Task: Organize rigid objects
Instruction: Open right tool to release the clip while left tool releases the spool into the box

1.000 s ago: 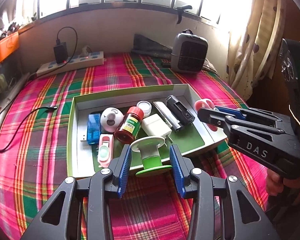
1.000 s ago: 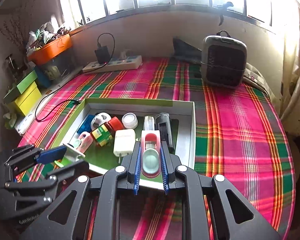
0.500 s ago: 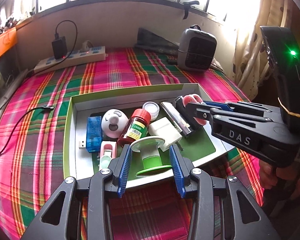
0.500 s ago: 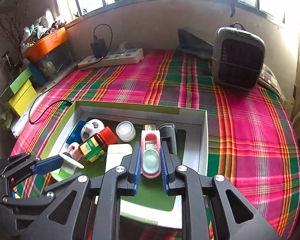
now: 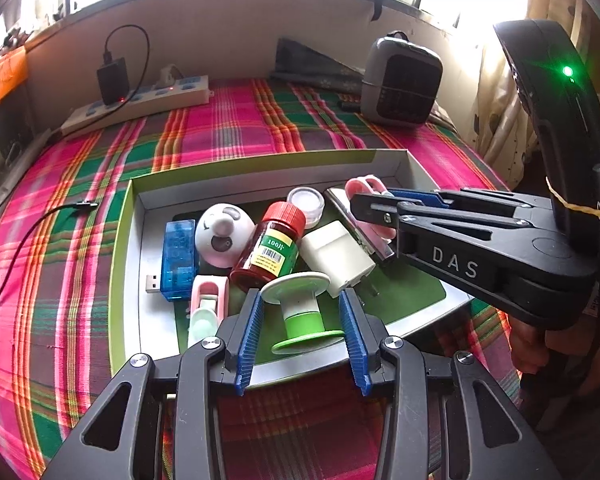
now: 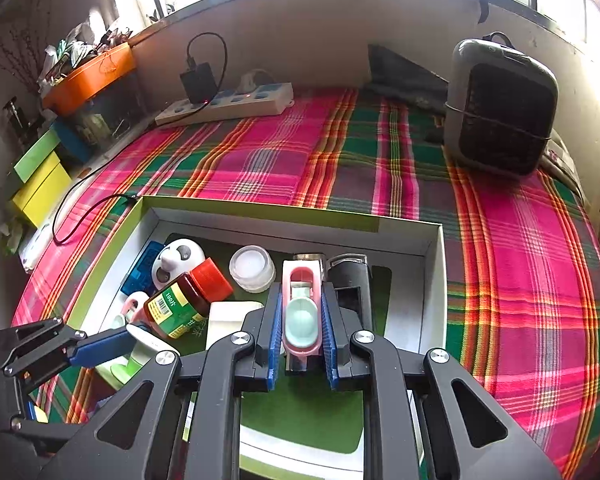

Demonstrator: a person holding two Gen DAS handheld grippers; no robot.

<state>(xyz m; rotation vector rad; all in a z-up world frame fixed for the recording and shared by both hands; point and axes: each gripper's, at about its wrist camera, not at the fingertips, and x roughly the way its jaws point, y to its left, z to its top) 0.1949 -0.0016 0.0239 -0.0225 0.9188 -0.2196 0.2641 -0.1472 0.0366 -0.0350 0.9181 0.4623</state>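
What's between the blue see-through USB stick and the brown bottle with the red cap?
A white round toy with a face lies between the stick and bottle, in the left wrist view.

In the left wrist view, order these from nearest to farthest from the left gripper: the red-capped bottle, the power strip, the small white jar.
1. Red-capped bottle: in the tray, just beyond the left gripper.
2. Small white jar: deeper in the tray, behind the bottle.
3. Power strip: outside the tray, far left by the wall.

Left gripper grips a green-and-white spool over the tray.
Right gripper carries a pink dispenser above the tray's right side; red-capped bottle, blue USB stick, white charger lie inside, plaid cloth beneath.
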